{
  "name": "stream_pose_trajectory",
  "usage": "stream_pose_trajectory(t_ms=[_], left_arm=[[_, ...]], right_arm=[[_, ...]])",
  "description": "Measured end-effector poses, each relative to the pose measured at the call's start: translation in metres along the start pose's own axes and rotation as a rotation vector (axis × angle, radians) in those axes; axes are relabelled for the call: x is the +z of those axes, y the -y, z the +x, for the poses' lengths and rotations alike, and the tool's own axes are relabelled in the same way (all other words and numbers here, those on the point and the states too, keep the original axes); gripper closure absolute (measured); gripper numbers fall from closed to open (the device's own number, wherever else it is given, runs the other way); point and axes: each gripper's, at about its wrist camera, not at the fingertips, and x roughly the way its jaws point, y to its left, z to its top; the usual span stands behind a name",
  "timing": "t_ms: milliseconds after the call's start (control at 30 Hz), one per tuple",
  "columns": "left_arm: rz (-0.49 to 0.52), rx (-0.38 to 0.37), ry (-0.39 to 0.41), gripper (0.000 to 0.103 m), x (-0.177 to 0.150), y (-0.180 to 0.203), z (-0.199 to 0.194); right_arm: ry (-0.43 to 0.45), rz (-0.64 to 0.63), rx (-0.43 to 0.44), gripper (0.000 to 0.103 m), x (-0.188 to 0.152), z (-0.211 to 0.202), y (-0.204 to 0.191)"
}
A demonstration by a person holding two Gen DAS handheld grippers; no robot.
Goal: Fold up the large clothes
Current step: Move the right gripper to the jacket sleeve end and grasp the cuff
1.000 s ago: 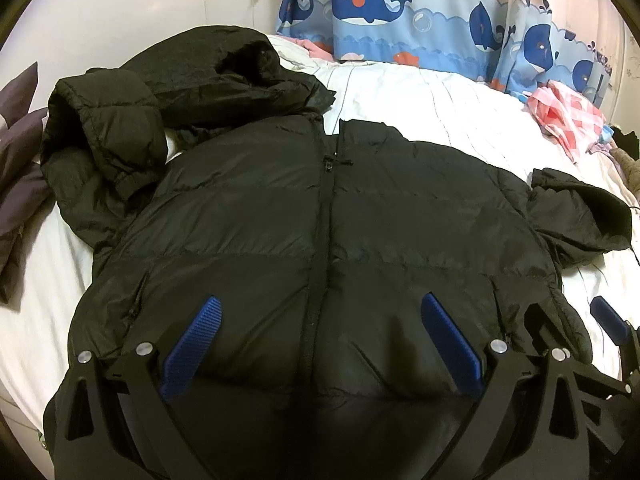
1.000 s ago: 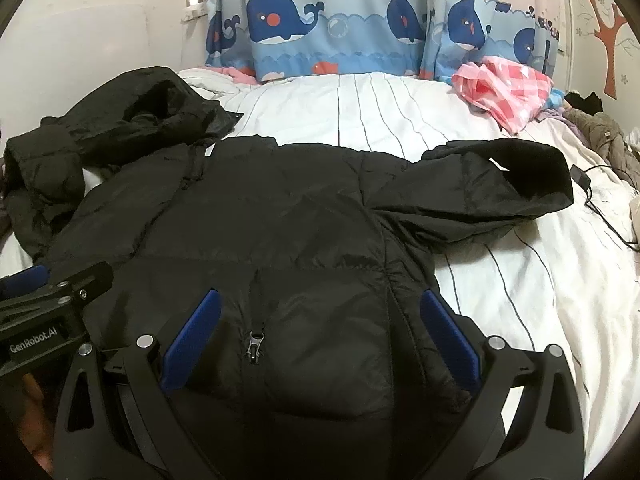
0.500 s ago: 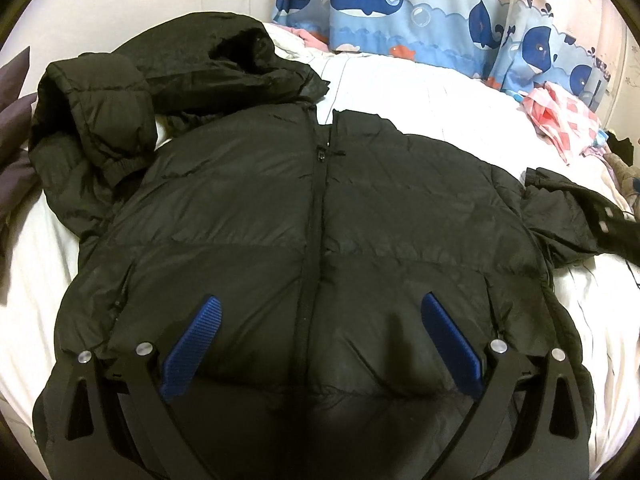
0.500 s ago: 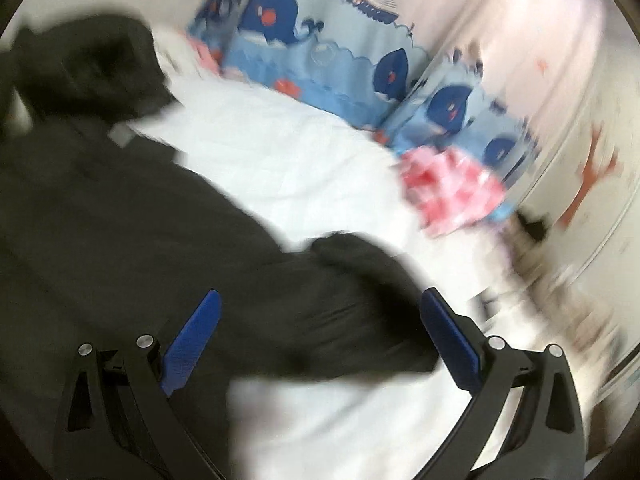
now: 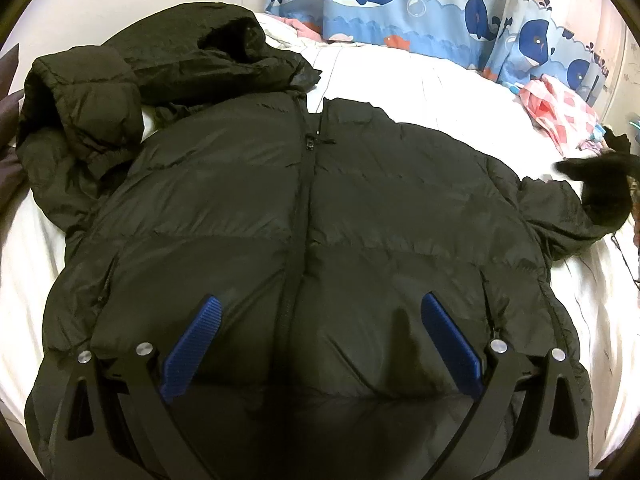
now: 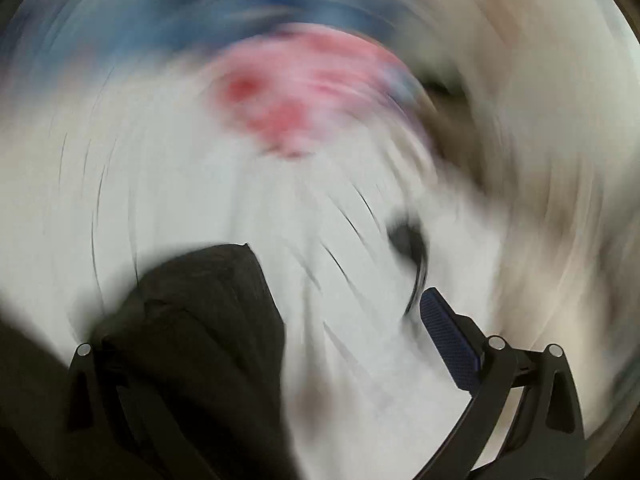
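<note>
A black puffer jacket point(image 5: 312, 216) lies face up and zipped on the white bed point(image 5: 420, 88). Its hood and left sleeve are bunched at the far left. My left gripper point(image 5: 320, 332) is open above the jacket's lower front, holding nothing. The right wrist view is heavily blurred. My right gripper point(image 6: 320, 320) is open at the end of the jacket's right sleeve point(image 6: 200, 320), which covers its left finger. The blue pad of the right finger point(image 6: 444, 336) shows. A blurred dark shape point(image 5: 600, 188) hangs over the right sleeve end in the left wrist view.
A pink checked cloth point(image 5: 560, 112) lies at the far right of the bed, also a pink blur in the right wrist view point(image 6: 296, 96). A whale-print curtain point(image 5: 400, 4) hangs behind the bed. A dark cable point(image 6: 412, 248) lies on the sheet.
My right gripper has swung fast to the right, from over the jacket's hem to the right sleeve end. My left gripper has moved slightly forward over the jacket.
</note>
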Motion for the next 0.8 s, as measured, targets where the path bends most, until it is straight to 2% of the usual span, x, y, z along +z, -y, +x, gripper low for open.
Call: stream_pose_trajectory(t_ms=[33, 67, 100, 200, 300, 467, 567, 633, 667, 700, 733, 767, 800], left_arm=[[-0.004, -0.005, 0.000, 0.007, 0.000, -0.001, 0.000], [-0.006, -0.008, -0.001, 0.007, 0.000, -0.001, 0.000], [-0.010, -0.009, -0.003, 0.007, 0.000, -0.002, 0.000], [-0.013, -0.005, -0.007, 0.007, -0.001, -0.001, 0.001], [-0.012, 0.005, -0.011, 0.007, -0.001, 0.000, 0.004], [0.006, 0.015, -0.012, 0.007, -0.002, 0.005, 0.007], [0.015, 0.017, -0.012, 0.007, -0.003, 0.007, 0.008], [0.017, 0.019, -0.015, 0.007, -0.003, 0.008, 0.009], [0.016, 0.018, -0.017, 0.007, -0.003, 0.008, 0.010], [0.016, 0.017, -0.017, 0.007, -0.002, 0.008, 0.010], [0.017, 0.016, -0.016, 0.007, -0.002, 0.009, 0.010], [0.017, 0.017, -0.016, 0.007, -0.002, 0.009, 0.010], [0.016, 0.016, -0.014, 0.007, -0.002, 0.009, 0.010]], right_arm=[[-0.081, 0.176, 0.091, 0.007, 0.001, 0.013, 0.044], [-0.150, 0.286, 0.155, 0.007, -0.002, 0.025, 0.078], [-0.183, 0.343, 0.177, 0.007, -0.007, 0.034, 0.103], [-0.205, 0.286, 0.245, 0.007, -0.019, 0.042, 0.137], [-0.259, 0.290, 0.399, 0.007, -0.025, 0.058, 0.153], [-0.272, 0.341, 0.521, 0.007, -0.021, 0.071, 0.158], [-0.232, 0.318, 0.540, 0.007, -0.026, 0.067, 0.161], [-0.176, 0.281, 0.526, 0.017, -0.030, 0.060, 0.163], [-0.169, 0.273, 0.530, 0.039, -0.034, 0.055, 0.163], [-0.172, 0.277, 0.557, 0.066, -0.033, 0.058, 0.161], [-0.173, 0.293, 0.590, 0.082, -0.032, 0.058, 0.161], [-0.146, 0.291, 0.610, 0.092, -0.026, 0.053, 0.157], [-0.105, 0.263, 0.623, 0.095, -0.020, 0.043, 0.153]])
